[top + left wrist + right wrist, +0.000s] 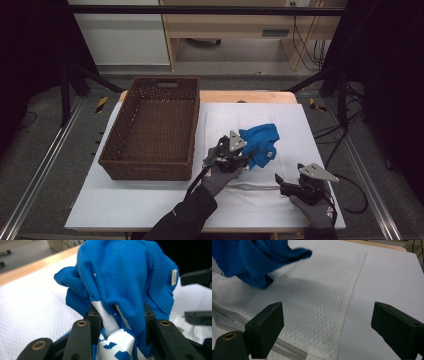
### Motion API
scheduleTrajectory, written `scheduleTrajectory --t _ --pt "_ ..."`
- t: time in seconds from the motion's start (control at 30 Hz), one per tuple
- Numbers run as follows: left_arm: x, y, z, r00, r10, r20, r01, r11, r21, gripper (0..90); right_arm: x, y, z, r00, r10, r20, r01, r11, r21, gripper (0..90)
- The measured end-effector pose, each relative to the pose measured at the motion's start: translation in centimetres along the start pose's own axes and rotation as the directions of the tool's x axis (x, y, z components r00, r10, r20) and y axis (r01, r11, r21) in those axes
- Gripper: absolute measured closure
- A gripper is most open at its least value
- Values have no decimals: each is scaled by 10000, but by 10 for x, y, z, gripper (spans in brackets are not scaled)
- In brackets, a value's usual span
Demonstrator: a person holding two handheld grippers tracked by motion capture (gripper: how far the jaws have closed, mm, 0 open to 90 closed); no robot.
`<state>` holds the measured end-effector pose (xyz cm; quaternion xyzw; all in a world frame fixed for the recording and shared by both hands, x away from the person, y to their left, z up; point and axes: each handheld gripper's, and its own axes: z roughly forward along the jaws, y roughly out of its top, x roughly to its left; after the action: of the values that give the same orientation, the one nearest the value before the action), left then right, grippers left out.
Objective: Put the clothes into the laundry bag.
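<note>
Blue garment [260, 142] bunched, clamped in left gripper [235, 152] jaws, above the white mesh laundry bag [225, 125] lying mid-table. Bag's zipper edge faces the near table edge. Right gripper [287, 185] jaws spread wide with nothing between them, low near the front-right corner of the white table [125, 205]. Brown wicker basket [150, 127] on the left half, just beside the bag.

Brown wicker basket [150, 127] left on the white table [125, 205], wooden cabinet [235, 25] behind, floor cables [305, 45]
</note>
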<state>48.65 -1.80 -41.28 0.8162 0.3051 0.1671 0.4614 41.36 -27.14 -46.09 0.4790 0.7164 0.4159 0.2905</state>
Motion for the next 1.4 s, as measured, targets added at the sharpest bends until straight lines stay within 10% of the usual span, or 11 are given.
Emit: scheduleTrajectory --t 0.43,0.57,1.4 --pt "-6 -29 30 9996 197 -211 -173 9939 1094 575 -1 0 0 9996 259 78 -258 9997 -36 136" --pt "-6 -29 28 9999 146 -1 -145 9922 1237 424 -2 0 0 9993 362 126 -361 9993 -64 137" --pt "0 -7 -8 9989 53 460 -67 9995 311 152 5 9 -6 9994 333 -38 -335 9984 -454 136"
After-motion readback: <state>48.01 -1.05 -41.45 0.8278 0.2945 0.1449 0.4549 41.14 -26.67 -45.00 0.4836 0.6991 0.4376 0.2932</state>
